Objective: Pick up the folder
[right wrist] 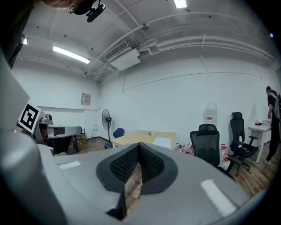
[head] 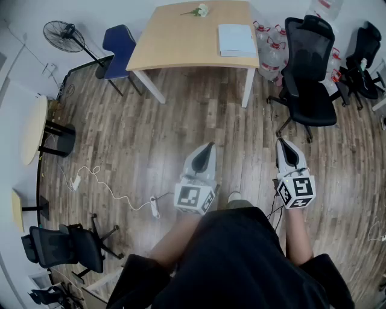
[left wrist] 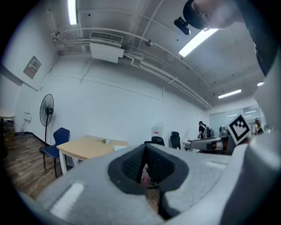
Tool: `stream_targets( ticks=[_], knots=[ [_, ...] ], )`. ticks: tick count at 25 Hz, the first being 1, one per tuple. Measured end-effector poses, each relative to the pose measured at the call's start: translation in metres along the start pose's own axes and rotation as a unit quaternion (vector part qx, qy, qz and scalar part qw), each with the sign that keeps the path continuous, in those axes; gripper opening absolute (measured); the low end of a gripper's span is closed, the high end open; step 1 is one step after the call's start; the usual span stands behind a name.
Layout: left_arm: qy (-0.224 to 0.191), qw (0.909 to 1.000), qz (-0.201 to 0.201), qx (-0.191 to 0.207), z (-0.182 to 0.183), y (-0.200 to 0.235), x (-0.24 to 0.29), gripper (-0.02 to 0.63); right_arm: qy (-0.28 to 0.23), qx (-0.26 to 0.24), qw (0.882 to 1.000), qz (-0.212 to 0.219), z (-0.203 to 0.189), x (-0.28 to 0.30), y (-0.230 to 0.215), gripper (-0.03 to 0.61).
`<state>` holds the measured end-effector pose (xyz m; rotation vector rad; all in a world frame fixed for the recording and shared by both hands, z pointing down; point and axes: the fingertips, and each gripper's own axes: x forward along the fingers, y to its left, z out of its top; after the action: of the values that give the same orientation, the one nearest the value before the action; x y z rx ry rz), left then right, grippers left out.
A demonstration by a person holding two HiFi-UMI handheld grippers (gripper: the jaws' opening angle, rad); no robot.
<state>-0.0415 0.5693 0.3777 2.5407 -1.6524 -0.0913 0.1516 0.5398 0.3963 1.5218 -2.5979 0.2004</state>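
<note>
A pale blue folder (head: 236, 40) lies flat on the right part of the wooden table (head: 175, 42), far ahead of me; it also shows as a pale sheet (right wrist: 162, 142) on the table in the right gripper view. My left gripper (head: 210, 145) and right gripper (head: 280, 142) hang over the wood floor, well short of the table. Both point at the table with jaws shut and nothing between them. In the left gripper view the folder (left wrist: 119, 148) is a thin pale edge just above that gripper's (left wrist: 145, 147) body.
A small white flower (head: 199, 10) lies at the table's far edge. A black office chair (head: 306, 78) and water bottles (head: 269, 45) stand right of the table, a blue chair (head: 119, 45) and standing fan (head: 63, 31) to its left. A power strip with cable (head: 154, 207) lies on the floor.
</note>
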Motion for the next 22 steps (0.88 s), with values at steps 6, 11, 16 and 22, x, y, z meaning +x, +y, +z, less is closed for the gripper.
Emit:
stream_targets(
  ticks=[6,11,16,22],
  knots=[
    [0.011,0.9998,0.015,0.007,-0.008,-0.007,0.007,0.002,0.026,0.014,0.999,0.014,-0.017,0.008,-0.011,0.002],
    [0.012,0.9996,0.026,0.006,-0.018,-0.015,0.016,0.002,0.035,-0.001,0.999,0.025,-0.024,0.009,-0.025,0.002],
    [0.018,0.9997,0.015,0.001,-0.025,-0.014,0.026,0.002,0.042,-0.005,0.999,0.019,-0.030,0.011,-0.030,0.002],
    [0.025,0.9997,-0.003,-0.002,-0.032,0.012,0.065,0.002,0.056,0.018,0.998,0.014,-0.039,0.046,-0.042,0.002]
  ],
)
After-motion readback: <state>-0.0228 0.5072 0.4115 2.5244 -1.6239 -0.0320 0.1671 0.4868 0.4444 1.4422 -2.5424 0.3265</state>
